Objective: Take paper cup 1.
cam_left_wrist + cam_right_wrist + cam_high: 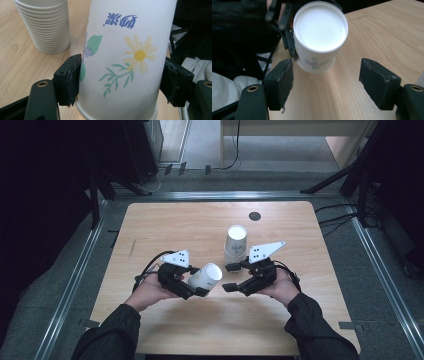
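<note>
A white paper cup (pixel 206 276) printed with flowers lies tilted between the jaws of my left gripper (pixel 199 282), base toward the right gripper. In the left gripper view both pads press on the cup's (pixel 125 55) sides near its rim, so my left gripper (pixel 122 77) is shut on it. My right gripper (pixel 229 277) faces the cup's base from the right with its jaws wide apart. In the right gripper view the cup's (pixel 319 32) base sits ahead of the right gripper (pixel 327 80), with nothing between the pads. A stack of upside-down cups (pixel 236 242) (pixel 45 25) stands behind.
The wooden table (pixel 165 225) has a small dark round mark (pixel 255 216) near its far edge. Dark stand legs (pixel 330 180) and cables lie on the floor around the table. The person's dark sleeves (pixel 310 330) come in at the near edge.
</note>
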A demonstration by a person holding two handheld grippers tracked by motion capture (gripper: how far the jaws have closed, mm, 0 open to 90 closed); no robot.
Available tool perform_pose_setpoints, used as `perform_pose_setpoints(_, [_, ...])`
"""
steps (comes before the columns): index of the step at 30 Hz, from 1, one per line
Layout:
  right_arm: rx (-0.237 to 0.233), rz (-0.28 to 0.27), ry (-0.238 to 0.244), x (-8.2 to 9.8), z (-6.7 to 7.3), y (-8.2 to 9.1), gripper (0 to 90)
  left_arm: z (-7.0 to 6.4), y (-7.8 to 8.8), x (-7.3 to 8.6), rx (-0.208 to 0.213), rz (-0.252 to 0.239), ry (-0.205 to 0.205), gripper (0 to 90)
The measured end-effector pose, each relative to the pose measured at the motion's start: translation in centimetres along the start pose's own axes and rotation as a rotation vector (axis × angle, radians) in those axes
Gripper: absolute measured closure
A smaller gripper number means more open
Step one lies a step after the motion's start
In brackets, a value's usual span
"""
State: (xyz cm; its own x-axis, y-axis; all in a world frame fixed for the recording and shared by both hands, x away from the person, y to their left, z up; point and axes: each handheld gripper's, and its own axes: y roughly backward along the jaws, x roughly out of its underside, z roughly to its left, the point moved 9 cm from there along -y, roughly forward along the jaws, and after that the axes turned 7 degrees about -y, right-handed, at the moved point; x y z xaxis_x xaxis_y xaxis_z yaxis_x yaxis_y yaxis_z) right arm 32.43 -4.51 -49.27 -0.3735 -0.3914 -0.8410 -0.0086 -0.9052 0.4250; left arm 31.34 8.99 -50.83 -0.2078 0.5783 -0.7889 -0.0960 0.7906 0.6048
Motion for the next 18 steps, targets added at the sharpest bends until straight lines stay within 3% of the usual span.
perform_pose_setpoints(8, [0.042, 0.060, 0.013, 2.2, 0.1, 0.1, 26.7, 0.6, 0.7, 0.3, -0.016, 0.157, -0.054, 26.7])
perform_pose_setpoints(12, [0.050, 0.050, 0.016, 2.0, 0.0, 0.0, 26.8, 0.5, 0.6, 0.2, -0.011, 0.208, -0.078, 26.8])
perform_pose_setpoints(13, [0.050, 0.040, 0.015, 1.9, -0.1, -0.2, 26.8, 0.5, 0.5, 0.2, -0.008, 0.243, -0.097, 26.8])
perform_pose_setpoints(18, [0.053, 0.035, 0.020, 1.6, -0.1, -0.7, 26.8, 0.5, 0.2, 0.2, -0.004, 0.289, -0.111, 26.8])
